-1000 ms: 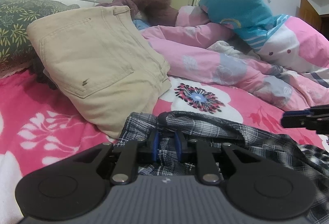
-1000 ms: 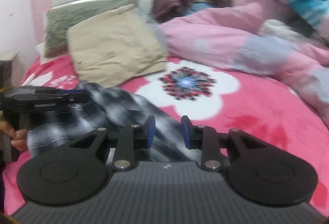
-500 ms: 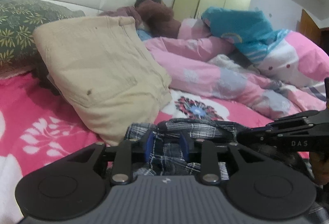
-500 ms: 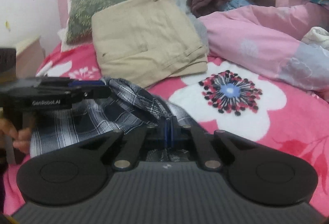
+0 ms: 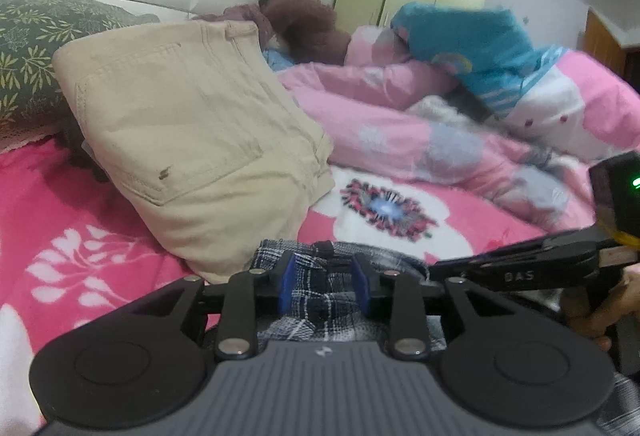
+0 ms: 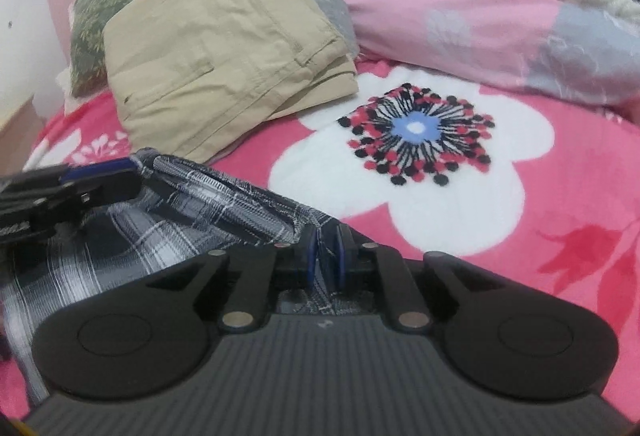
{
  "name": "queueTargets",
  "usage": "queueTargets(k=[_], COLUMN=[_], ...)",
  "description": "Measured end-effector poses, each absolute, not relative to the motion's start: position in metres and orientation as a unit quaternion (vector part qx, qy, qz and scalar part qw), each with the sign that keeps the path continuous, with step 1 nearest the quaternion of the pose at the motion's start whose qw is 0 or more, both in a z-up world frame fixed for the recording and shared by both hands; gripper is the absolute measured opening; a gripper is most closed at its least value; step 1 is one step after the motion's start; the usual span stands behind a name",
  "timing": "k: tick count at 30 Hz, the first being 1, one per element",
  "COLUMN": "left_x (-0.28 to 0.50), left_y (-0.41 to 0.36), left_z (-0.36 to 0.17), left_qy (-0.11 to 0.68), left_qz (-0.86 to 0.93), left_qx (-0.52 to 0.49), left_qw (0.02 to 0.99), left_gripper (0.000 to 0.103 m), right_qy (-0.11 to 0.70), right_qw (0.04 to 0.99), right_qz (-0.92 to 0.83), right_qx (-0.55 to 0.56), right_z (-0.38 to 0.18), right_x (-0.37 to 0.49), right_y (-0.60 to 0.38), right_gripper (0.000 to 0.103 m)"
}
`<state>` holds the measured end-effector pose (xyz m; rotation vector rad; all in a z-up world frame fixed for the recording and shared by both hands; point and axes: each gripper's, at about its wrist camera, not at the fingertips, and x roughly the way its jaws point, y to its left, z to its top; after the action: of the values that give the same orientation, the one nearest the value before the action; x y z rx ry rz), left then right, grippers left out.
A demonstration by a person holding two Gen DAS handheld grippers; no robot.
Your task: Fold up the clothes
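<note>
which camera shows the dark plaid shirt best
The right wrist view: the dark plaid checked shirt spreads across its lower left, folds and collar edge visible. The left wrist view shows only a small patch between and beneath its own open fingers.

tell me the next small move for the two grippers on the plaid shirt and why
Probably lift the right gripper slightly to carry the fold over. Its blue pads pinch the dark plaid cotton shirt, while the left gripper has just been opening, cloth loose between its pads, so that side looks released.

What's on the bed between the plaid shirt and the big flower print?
Nothing: bare pink blanket separates the plaid shirt from the flower print, clearest in the right wrist view.
</note>
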<state>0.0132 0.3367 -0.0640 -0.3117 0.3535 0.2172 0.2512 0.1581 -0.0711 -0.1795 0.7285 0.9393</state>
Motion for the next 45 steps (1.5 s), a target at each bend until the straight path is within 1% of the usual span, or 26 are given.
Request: queueTargets(k=[1, 2, 4, 6, 8, 10, 12, 16, 21, 26, 29, 33, 34, 35, 37, 42, 45], left_x=[0.007, 0.001, -0.008, -0.012, -0.008, -0.005, 0.011, 0.052, 0.095, 0.101, 0.100, 0.099, 0.099, 0.099, 0.098, 0.097, 0.096], left_y=[0.337, 0.337, 0.332, 0.327, 0.319, 0.311, 0.297, 0.271, 0.254, 0.262, 0.265, 0.264, 0.264, 0.264, 0.266, 0.268, 0.269], left_z=[-0.061, -0.058, -0.050, -0.042, -0.032, -0.022, -0.014, -0.013, -0.038, -0.062, -0.065, -0.068, -0.068, -0.068, -0.068, -0.068, -0.067], left_qy=[0.160, 0.146, 0.130, 0.127, 0.137, 0.147, 0.179, 0.232, 0.278, 0.291, 0.285, 0.281, 0.280, 0.279, 0.277, 0.270, 0.266], left_qz=[0.113, 0.119, 0.132, 0.138, 0.122, 0.104, 0.063, 0.011, 0.035, 0.069, 0.075, 0.079, 0.080, 0.080, 0.079, 0.079, 0.079], left_qx=[-0.154, -0.152, -0.133, -0.117, -0.108, -0.099, -0.081, -0.062, -0.041, -0.044, -0.048, -0.044, -0.045, -0.047, -0.053, -0.059, -0.062], left_qw=[0.968, 0.970, 0.974, 0.975, 0.977, 0.979, 0.979, 0.971, 0.959, 0.953, 0.954, 0.956, 0.956, 0.956, 0.956, 0.958, 0.959], left_gripper=[0.043, 0.045, 0.045, 0.045, 0.045, 0.046, 0.046, 0.046, 0.045, 0.043, 0.043, 0.043, 0.043, 0.043, 0.043, 0.041, 0.041], right_qy=[0.351, 0.361, 0.373, 0.372, 0.356, 0.334, 0.314, 0.288, 0.300, 0.274, 0.258, 0.266, 0.269, 0.271, 0.272, 0.270, 0.265], right_qw=[0.824, 0.824, 0.822, 0.824, 0.839, 0.850, 0.860, 0.878, 0.869, 0.859, 0.862, 0.856, 0.857, 0.858, 0.864, 0.884, 0.893], right_qz=[0.439, 0.436, 0.429, 0.418, 0.397, 0.391, 0.387, 0.382, 0.378, 0.376, 0.380, 0.387, 0.383, 0.378, 0.366, 0.348, 0.328], right_qx=[-0.072, -0.039, 0.027, 0.087, 0.109, 0.113, 0.107, 0.003, -0.113, -0.213, -0.215, -0.213, -0.215, -0.216, -0.214, -0.159, -0.155], right_z=[-0.069, -0.065, -0.054, -0.041, -0.024, -0.008, 0.007, 0.012, -0.019, -0.047, -0.051, -0.060, -0.062, -0.064, -0.067, -0.056, -0.050], right_x=[0.254, 0.260, 0.270, 0.280, 0.281, 0.271, 0.259, 0.212, 0.168, 0.146, 0.150, 0.160, 0.161, 0.162, 0.164, 0.174, 0.181], right_y=[0.157, 0.150, 0.134, 0.113, 0.090, 0.065, 0.042, 0.015, 0.003, 0.016, 0.021, 0.030, 0.031, 0.032, 0.031, 0.019, 0.020], right_gripper=[0.014, 0.019, 0.026, 0.029, 0.029, 0.029, 0.029, 0.029, 0.028, 0.025, 0.022, 0.019, 0.014, 0.006, 0.002, 0.001, 0.001])
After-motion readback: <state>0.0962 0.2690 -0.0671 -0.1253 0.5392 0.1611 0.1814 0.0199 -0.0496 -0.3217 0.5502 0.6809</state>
